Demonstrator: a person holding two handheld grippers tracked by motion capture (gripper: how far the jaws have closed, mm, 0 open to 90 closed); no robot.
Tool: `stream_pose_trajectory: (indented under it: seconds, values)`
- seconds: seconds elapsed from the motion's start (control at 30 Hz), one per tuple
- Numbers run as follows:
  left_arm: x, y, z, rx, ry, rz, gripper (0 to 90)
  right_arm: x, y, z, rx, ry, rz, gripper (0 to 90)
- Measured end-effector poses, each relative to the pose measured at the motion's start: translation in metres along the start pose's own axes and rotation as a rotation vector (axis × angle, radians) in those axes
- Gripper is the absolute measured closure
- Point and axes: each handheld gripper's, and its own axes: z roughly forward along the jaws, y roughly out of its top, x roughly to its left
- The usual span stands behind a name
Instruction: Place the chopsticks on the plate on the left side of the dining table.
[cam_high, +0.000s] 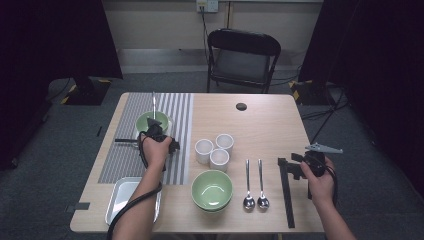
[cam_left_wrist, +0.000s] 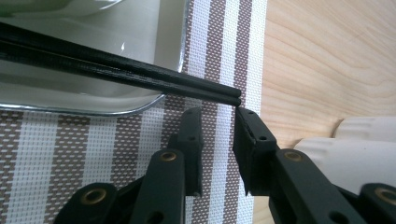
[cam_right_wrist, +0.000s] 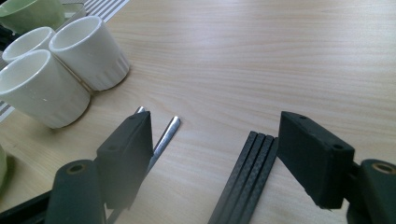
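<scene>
Black chopsticks lie just beyond the left gripper, its jaws apart and empty over the striped mat; right gripper, wide open, straddles remaining chopsticks, most settings unplaced.

A pair of slim black chopsticks with a matte, finely textured surface lies side by side, the two sticks touching along their length. In the left gripper view they slant across the rim of a shallow silver metal tray. Their blunt ends reach past the tray's rounded corner and sit over the brown and white striped woven placemat, on the side of the tray nearest the bare pale wooden worktop.
</scene>
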Motion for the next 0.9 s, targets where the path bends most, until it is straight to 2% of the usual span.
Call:
stream_pose_trajectory:
  seconds: [0.2,0.33,0.4,0.47,0.53,0.63,0.67,0.7,0.77,0.83,0.9]
  values:
    - [-0.002,0.002,0.0,-0.008,0.002,-0.004,73.0,0.0,0.0,0.0,0.0,0.0,0.0,26.3]
    - [-0.002,0.001,-0.001,0.02,-0.002,0.01,72.8,0.0,0.0,0.0,0.0,0.002,0.001,26.3]
    - [-0.002,0.0,-0.002,0.015,-0.004,0.014,72.6,0.0,0.0,0.0,0.0,0.0,0.001,26.3]
    - [-0.004,-0.001,-0.004,0.005,0.001,-0.001,72.1,0.0,0.0,0.0,0.0,0.001,0.004,26.3]
    - [-0.003,-0.001,-0.008,0.006,-0.005,0.016,72.1,-0.001,0.0,-0.001,0.0,0.0,0.002,26.3]
    - [-0.002,-0.003,-0.015,-0.001,0.001,0.021,71.7,-0.001,0.0,-0.001,-0.004,-0.003,0.003,26.3]
    - [-0.001,-0.004,-0.018,0.006,-0.003,0.04,71.2,-0.001,0.0,-0.002,-0.003,-0.004,0.003,26.3]
    - [-0.002,-0.005,-0.019,-0.009,-0.01,0.032,70.6,-0.001,0.0,-0.002,-0.002,-0.006,0.002,26.3]
    - [-0.001,-0.006,-0.024,-0.002,0.008,0.054,69.7,-0.002,-0.001,-0.002,-0.002,-0.01,0.002,26.3]
    - [-0.001,-0.008,-0.026,-0.008,-0.004,0.056,68.3,-0.003,-0.001,-0.003,0.001,-0.011,0.0,26.4]
    - [-0.001,-0.009,-0.03,-0.006,0.004,0.078,66.9,-0.003,-0.001,-0.004,0.002,-0.014,-0.006,26.3]
